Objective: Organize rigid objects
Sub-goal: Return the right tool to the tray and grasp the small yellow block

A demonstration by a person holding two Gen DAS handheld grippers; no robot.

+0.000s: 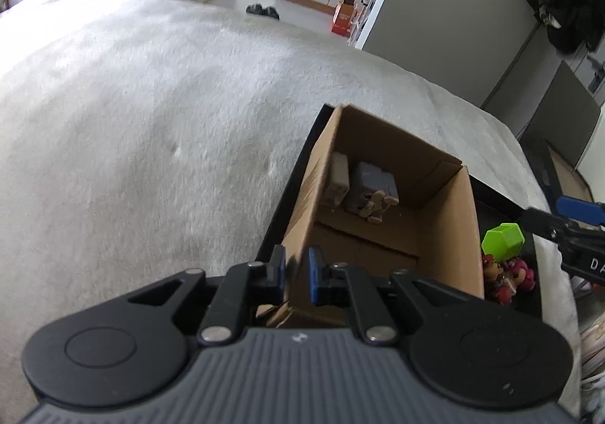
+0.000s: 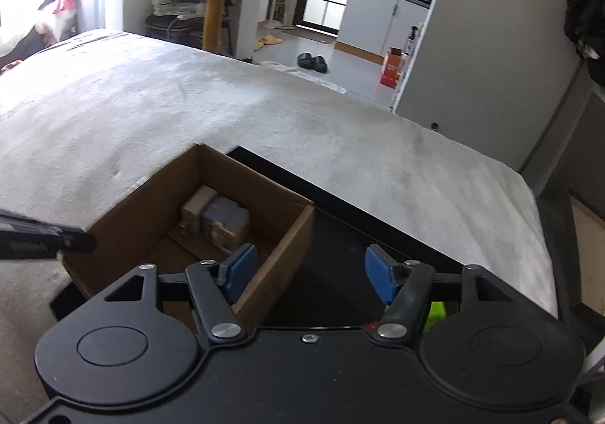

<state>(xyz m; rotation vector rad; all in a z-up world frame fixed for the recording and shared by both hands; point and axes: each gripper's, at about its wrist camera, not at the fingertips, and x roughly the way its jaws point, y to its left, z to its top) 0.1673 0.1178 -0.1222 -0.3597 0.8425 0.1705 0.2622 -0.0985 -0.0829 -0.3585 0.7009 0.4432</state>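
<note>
In our left wrist view, the left gripper pinches the box wall; blocks lie inside, a green piece waits at 3 o'clock. In our right wrist view, the right gripper gapes empty.

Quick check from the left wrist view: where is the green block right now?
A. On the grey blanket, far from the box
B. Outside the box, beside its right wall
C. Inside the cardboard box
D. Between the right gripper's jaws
B: the green block sits outside the cardboard box, by its right wall, above some red toys.
</note>
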